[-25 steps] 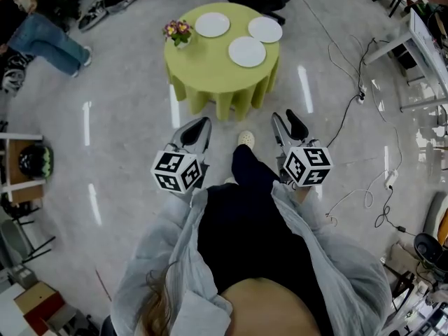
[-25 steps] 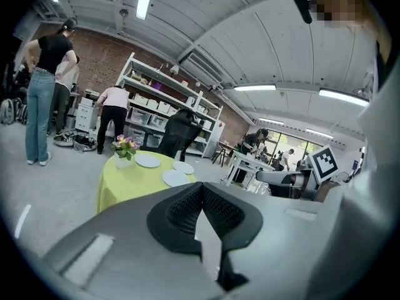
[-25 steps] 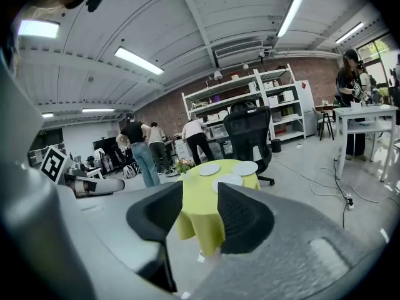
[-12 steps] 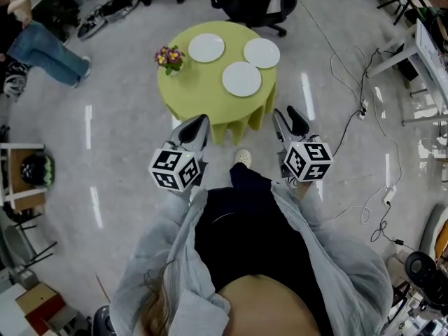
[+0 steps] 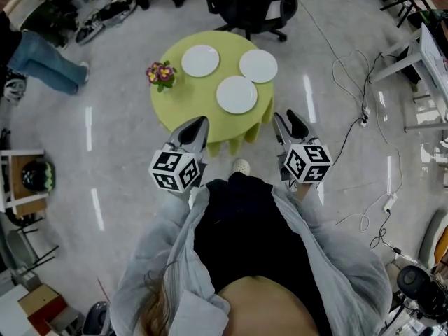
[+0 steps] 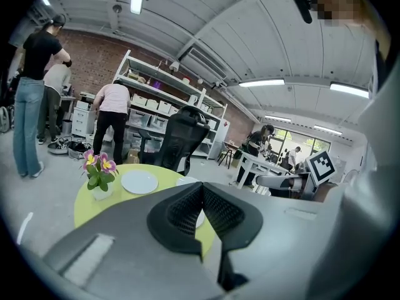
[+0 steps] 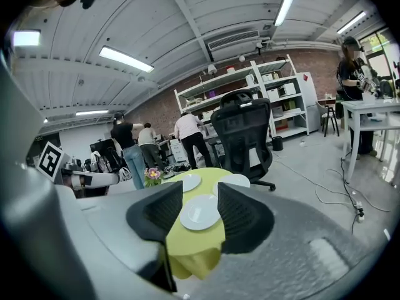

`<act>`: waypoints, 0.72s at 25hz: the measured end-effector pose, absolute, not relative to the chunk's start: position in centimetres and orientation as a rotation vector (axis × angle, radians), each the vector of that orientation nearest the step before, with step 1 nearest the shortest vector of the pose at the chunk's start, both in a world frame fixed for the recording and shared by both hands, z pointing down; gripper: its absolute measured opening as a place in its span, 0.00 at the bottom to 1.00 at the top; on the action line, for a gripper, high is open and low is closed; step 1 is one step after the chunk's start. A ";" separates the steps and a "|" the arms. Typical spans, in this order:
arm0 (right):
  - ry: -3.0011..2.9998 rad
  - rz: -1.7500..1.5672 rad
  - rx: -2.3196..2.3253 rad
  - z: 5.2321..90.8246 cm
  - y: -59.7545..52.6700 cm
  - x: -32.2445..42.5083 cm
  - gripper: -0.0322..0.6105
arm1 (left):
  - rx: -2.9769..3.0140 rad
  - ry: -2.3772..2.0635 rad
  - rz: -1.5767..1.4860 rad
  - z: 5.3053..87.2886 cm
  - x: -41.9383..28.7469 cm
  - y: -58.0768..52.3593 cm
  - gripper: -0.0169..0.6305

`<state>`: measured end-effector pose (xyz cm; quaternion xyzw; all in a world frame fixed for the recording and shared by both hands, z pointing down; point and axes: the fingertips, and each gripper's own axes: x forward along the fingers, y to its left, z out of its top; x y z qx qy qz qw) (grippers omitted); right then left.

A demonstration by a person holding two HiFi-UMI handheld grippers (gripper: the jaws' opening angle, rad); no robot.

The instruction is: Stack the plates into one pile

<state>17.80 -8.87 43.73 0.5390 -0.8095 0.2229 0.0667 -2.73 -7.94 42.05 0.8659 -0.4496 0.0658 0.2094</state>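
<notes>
A glossy grey floor [image 5: 126,152], brick wall [image 6: 87,58] and shelving [image 6: 156,99] lie under strip lights [image 7: 125,58].

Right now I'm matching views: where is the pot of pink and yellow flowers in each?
Head view: flowers upper left, on the round green table's left edge.
Left gripper view: flowers left of centre, beside a white plate.
Right gripper view: flowers small, left of centre.
Shared landmark: black office chair.

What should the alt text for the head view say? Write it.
Three white plates lie apart on a round green table, beside a flower pot. A person stands before it with the left claw and right claw, neither holding anything.
</notes>
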 end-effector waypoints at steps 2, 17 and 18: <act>-2.425 0.712 1.627 44.4 -9.3 18.3 0.32 | 2.404 -1.240 0.190 42.3 -2.3 -8.1 0.05; -2.309 1.098 1.730 50.2 -14.4 19.8 0.32 | 2.361 -1.109 0.339 46.3 -2.3 -9.8 0.05; -2.305 1.114 1.720 50.7 -14.9 20.0 0.32 | 2.372 -1.094 0.349 46.5 -2.2 -10.3 0.05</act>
